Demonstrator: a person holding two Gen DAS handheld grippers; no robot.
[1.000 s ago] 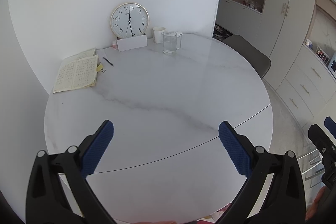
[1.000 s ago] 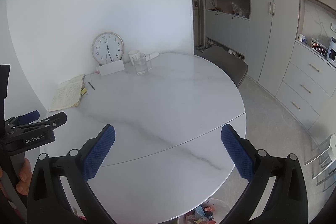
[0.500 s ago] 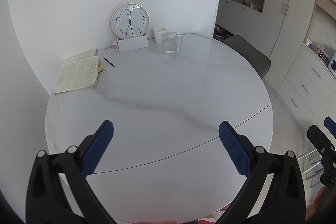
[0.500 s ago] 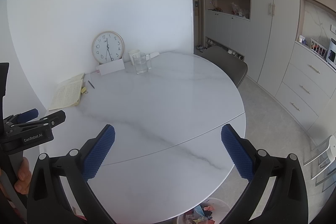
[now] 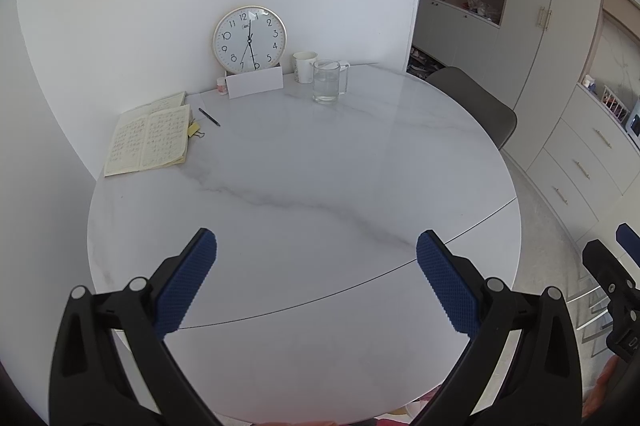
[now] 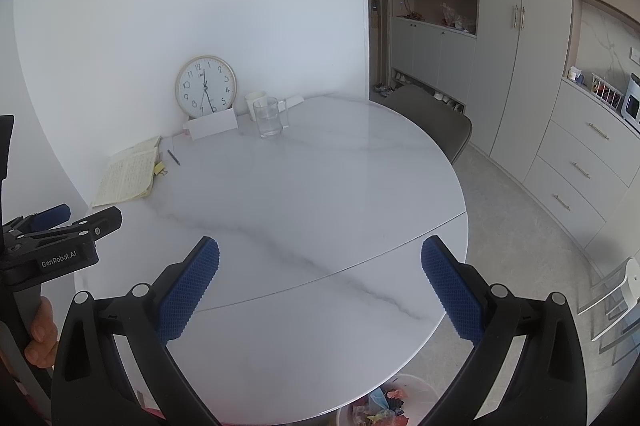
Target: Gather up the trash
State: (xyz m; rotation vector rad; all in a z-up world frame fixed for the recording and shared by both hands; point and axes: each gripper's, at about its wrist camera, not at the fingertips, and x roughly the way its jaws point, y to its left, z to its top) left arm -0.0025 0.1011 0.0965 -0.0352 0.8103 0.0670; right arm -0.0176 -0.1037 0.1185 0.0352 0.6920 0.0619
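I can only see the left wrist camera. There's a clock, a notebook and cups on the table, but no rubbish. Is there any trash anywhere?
Observer: Yes. The right wrist view shows a white bin on the floor below the near edge of the table, with colourful scraps inside.
Child: Is the right gripper holding any?
Observer: No. The right gripper is open, with nothing between its blue pads.
Child: What's holding my gripper?
Observer: A hand is wrapped around the handle of the left gripper.
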